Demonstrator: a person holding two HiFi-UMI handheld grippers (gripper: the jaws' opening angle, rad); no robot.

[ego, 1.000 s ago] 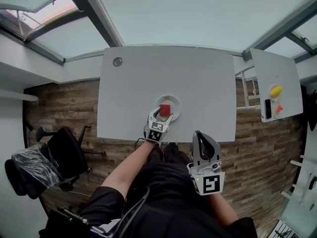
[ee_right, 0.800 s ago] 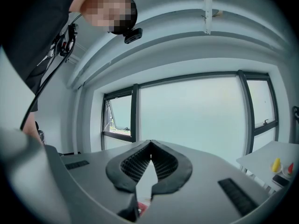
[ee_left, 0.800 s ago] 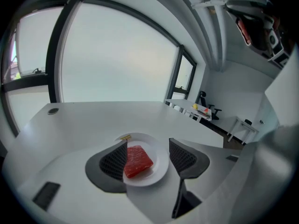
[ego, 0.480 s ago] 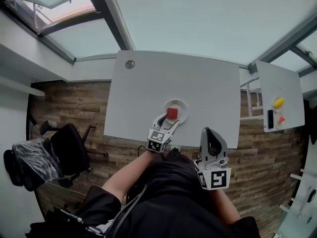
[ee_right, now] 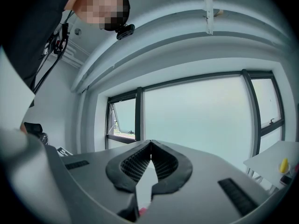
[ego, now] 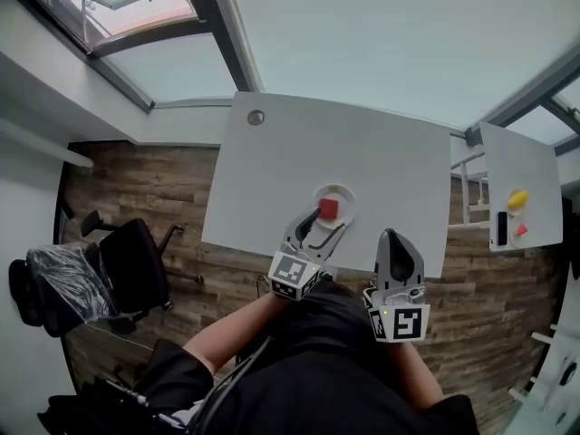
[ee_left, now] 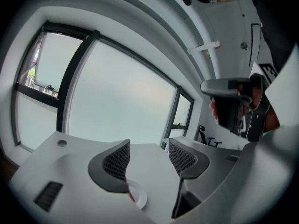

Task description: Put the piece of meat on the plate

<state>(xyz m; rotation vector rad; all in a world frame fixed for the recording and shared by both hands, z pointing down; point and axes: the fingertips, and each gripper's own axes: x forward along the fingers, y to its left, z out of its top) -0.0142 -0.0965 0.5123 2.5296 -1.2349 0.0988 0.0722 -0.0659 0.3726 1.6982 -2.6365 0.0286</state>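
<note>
We see a white rectangular table [ego: 299, 152], its bare top running broad toward the far edge and both far corners. The left hand-held gripper [ego: 323, 227] reaches over the near edge, released, its jaws spread with nothing between them. To its right, the right hand-held gripper [ego: 391, 236] is clenched on nothing. A small white round plate [ego: 348, 197] lies near the near edge, right of middle. On it rests the red chunk of meat [ego: 328, 209], squarish from above, so we cannot tell its long axis.
</note>
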